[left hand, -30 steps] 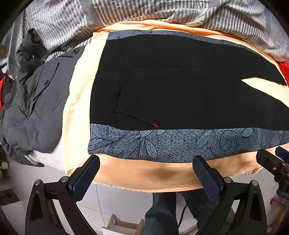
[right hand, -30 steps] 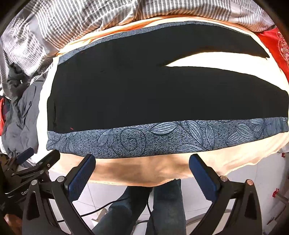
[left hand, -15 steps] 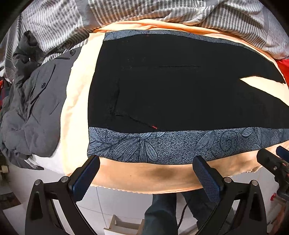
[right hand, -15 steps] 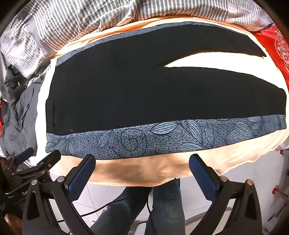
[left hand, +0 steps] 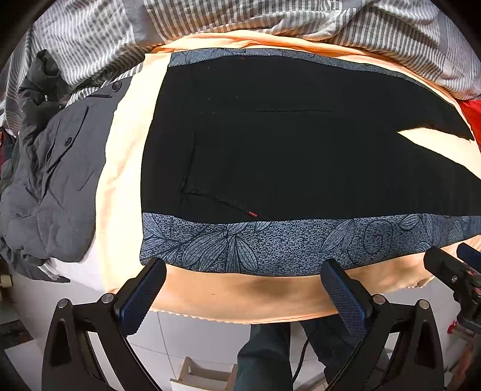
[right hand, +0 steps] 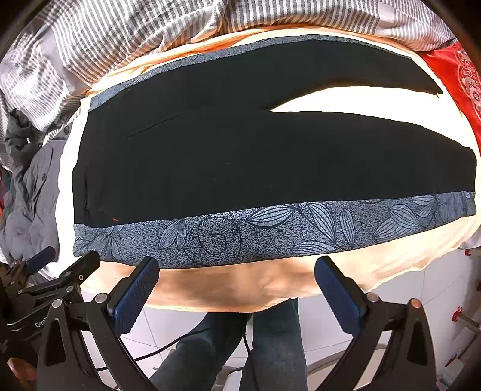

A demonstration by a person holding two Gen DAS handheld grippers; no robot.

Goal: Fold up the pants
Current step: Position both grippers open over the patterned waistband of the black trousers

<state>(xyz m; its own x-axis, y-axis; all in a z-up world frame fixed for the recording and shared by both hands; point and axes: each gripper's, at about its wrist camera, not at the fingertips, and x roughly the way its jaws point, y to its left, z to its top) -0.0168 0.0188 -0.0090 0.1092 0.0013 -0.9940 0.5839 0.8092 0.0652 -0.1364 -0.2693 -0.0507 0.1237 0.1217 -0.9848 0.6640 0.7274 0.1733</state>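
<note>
Black pants (left hand: 300, 156) with blue-grey leaf-print side bands lie flat on a peach sheet, waistband to the left, the two legs spread apart to the right (right hand: 270, 162). The near printed band (left hand: 270, 246) runs along the bed's front edge. My left gripper (left hand: 240, 285) is open and empty, just in front of the near band by the waist end. My right gripper (right hand: 237, 282) is open and empty, in front of the near band (right hand: 270, 231) at mid-leg. Neither touches the cloth.
A grey jacket (left hand: 51, 186) is piled at the bed's left end. A striped duvet (left hand: 240, 18) is bunched along the far side. A red cushion (right hand: 463, 78) lies at the far right. The person's legs (right hand: 270, 346) stand on white floor tiles below.
Both grippers have moved slightly closer to the bed's near edge; the pants look a little larger and lower in both views. The jaws stay open.
</note>
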